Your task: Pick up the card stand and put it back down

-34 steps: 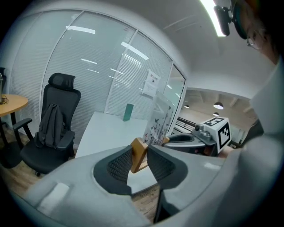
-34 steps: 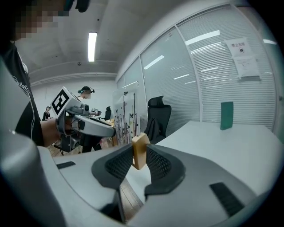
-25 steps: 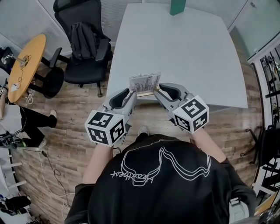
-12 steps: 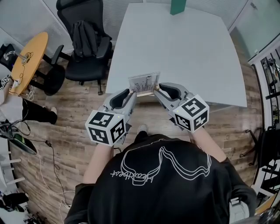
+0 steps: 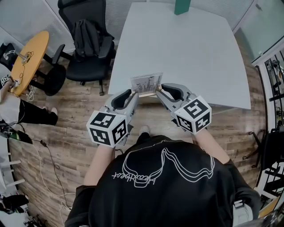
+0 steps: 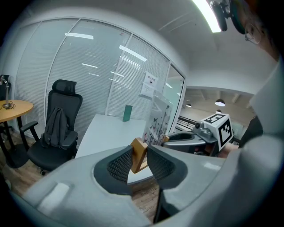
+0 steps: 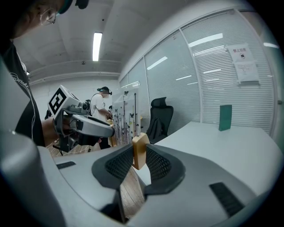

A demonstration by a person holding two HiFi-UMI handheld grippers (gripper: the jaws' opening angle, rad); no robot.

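The card stand [image 5: 147,84], a clear printed panel in a wooden base, is at the near edge of the grey table [image 5: 186,48]. My left gripper [image 5: 133,94] is shut on the base's left end, and my right gripper [image 5: 159,91] is shut on its right end. In the left gripper view the wooden end [image 6: 139,155] sits pinched between the dark ribbed pads, with the panel [image 6: 157,122] rising behind it. The right gripper view shows the other wooden end [image 7: 140,150] clamped the same way. I cannot tell whether the base touches the tabletop.
A green box [image 5: 181,6] stands at the table's far edge. A black office chair [image 5: 88,48] with a backpack on it is left of the table, and a round wooden table [image 5: 27,62] stands further left. Another person [image 7: 101,106] stands in the background.
Both grippers and the card stand have kept still. Only a person at the far left of the head view has shifted.
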